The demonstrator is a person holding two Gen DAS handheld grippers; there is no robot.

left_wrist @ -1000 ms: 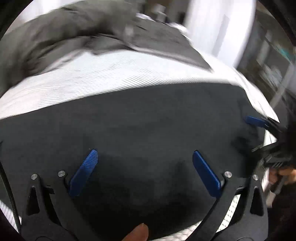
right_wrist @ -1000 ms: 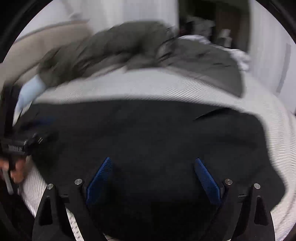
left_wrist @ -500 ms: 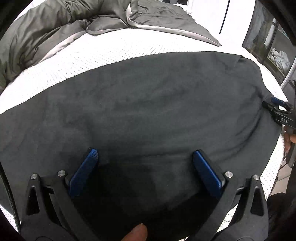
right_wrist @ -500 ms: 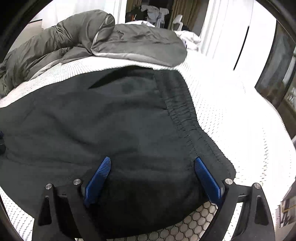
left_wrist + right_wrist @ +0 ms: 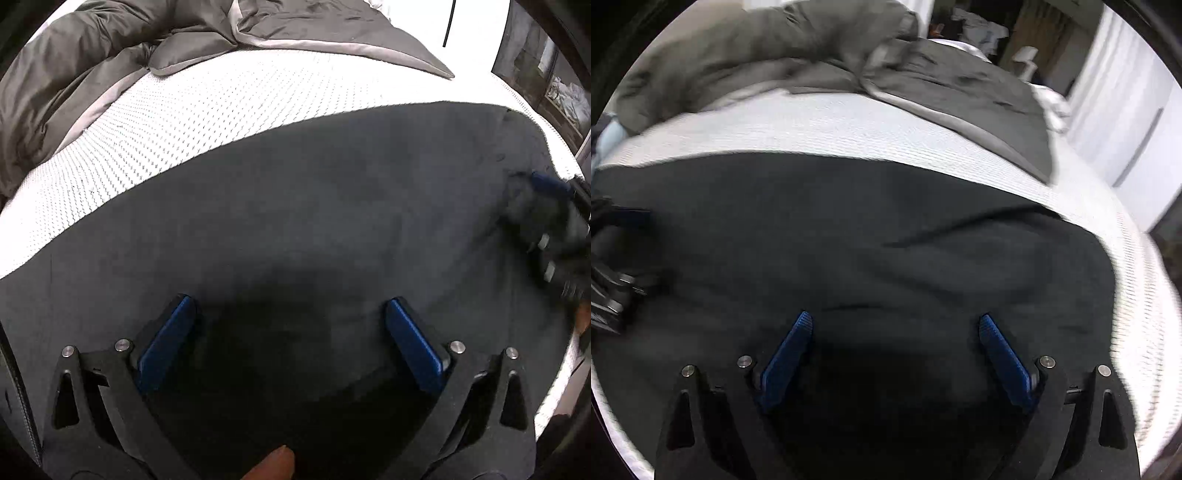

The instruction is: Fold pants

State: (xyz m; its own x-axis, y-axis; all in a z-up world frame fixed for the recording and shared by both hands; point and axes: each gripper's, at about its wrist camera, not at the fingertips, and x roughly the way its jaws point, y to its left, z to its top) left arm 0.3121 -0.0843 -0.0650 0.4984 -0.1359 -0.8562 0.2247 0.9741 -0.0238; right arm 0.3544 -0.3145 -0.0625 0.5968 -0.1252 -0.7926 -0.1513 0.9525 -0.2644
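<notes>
Black pants lie spread flat across a white mattress. My left gripper hovers low over their near part, blue pads wide apart, open, nothing between them. The right gripper shows blurred at the far right, over the pants' right end. In the right wrist view the same pants fill the middle, with a long crease near the right end. My right gripper stands open above the cloth. The left gripper is blurred at the left edge.
A crumpled grey duvet lies heaped along the back of the bed. The mattress edge falls away at the lower right. White curtains and a dark window stand beyond the bed. A fingertip shows behind the left gripper.
Both grippers have come down closer to the pants. The right view has swung from the waistband end to look across the pants. The right gripper has moved in over the pants' right end.
</notes>
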